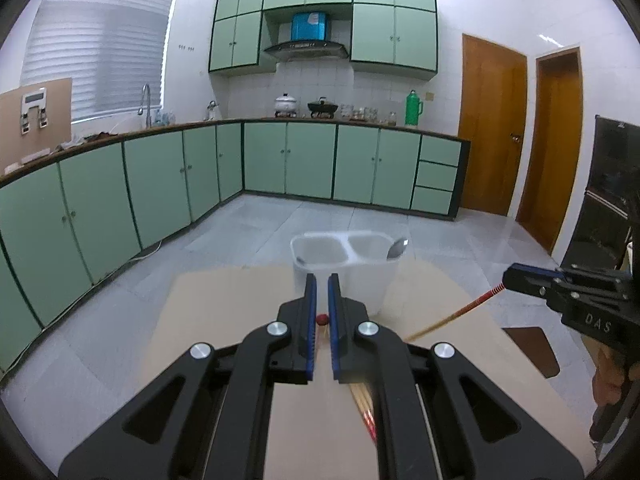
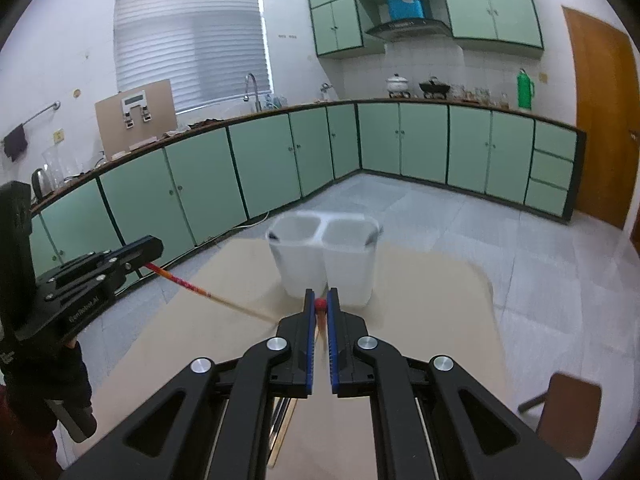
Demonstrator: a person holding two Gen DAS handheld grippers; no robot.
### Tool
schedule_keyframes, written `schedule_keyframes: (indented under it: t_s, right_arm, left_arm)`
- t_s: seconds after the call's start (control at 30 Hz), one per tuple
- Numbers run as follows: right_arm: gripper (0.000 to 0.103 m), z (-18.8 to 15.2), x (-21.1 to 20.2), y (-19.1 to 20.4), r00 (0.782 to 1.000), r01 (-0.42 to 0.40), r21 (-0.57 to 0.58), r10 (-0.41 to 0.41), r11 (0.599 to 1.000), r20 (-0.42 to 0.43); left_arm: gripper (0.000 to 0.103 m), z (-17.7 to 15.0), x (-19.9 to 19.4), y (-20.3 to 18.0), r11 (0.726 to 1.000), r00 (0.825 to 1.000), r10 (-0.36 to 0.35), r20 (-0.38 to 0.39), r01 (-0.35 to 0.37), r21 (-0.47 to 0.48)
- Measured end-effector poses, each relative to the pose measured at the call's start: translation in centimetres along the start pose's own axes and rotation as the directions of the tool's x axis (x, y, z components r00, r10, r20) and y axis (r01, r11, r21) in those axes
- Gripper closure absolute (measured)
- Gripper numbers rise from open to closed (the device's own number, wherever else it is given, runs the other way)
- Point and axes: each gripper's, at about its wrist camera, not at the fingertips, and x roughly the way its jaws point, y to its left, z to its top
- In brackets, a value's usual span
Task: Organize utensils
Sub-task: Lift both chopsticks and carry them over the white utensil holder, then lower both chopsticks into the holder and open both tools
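Note:
A white two-compartment utensil holder (image 1: 344,264) stands at the table's far edge; it also shows in the right wrist view (image 2: 324,258). A metal spoon (image 1: 397,249) leans in its right compartment. My left gripper (image 1: 322,280) is shut on a red-ended chopstick (image 1: 321,319), held above the table short of the holder. My right gripper (image 2: 320,295) is shut on another red-ended chopstick (image 2: 320,304). Each gripper shows in the other's view with its chopstick sticking out: the right gripper (image 1: 508,278) with its chopstick (image 1: 456,314), the left gripper (image 2: 154,248) with its chopstick (image 2: 200,292). More chopsticks (image 1: 364,408) lie on the table under my left gripper.
The beige table (image 2: 420,320) carries the holder. A brown chair (image 2: 568,412) stands at the right. Green kitchen cabinets (image 1: 280,160) line the far walls, with grey tiled floor (image 1: 260,224) between them and the table.

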Motion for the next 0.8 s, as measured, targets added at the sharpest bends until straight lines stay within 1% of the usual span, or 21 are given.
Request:
schedule_keyframes:
  t_s: [0.13, 0.23, 0.37, 0.47, 0.57, 0.8]
  right_arm:
    - [0.097, 2.4, 0.4, 0.1, 1.000, -0.015, -0.029, 0.015, 0.999, 0.004]
    - [0.097, 3.6, 0.5, 0.3, 1.000, -0.023, -0.044, 0.023, 0.999, 0.009]
    - [0.097, 5.0, 0.4, 0.2, 0.998, -0.056, -0.041, 0.057, 0.998, 0.014]
    - [0.097, 6.2, 0.1, 0.3, 0.997, -0.063, -0.052, 0.065, 0.997, 0.031]
    - [0.097, 8.1, -0.5, 0.2, 0.995, -0.080, -0.058, 0.083, 0.995, 0.056]
    - [0.097, 12.6, -1.1, -0.5, 0.989, -0.082, -0.065, 0.089, 0.994, 0.116]
  left_arm:
    - [0.098, 1.6, 1.0, 0.1, 0.999, 0.999, -0.032, 0.002, 0.032, -0.005]
    - [0.099, 2.3, 1.1, 0.3, 0.999, 0.999, -0.052, 0.004, 0.052, -0.014]
    - [0.099, 3.1, 0.9, 0.3, 0.997, 0.997, -0.078, 0.014, 0.078, -0.017]
    - [0.099, 4.3, 0.6, 0.2, 0.996, 0.995, -0.089, 0.040, 0.090, -0.006]
    - [0.099, 5.7, 0.5, 0.0, 0.995, 0.993, -0.101, 0.068, 0.101, 0.005]
    - [0.099, 10.4, 0.6, -1.6, 0.991, 0.980, -0.127, 0.154, 0.120, 0.054]
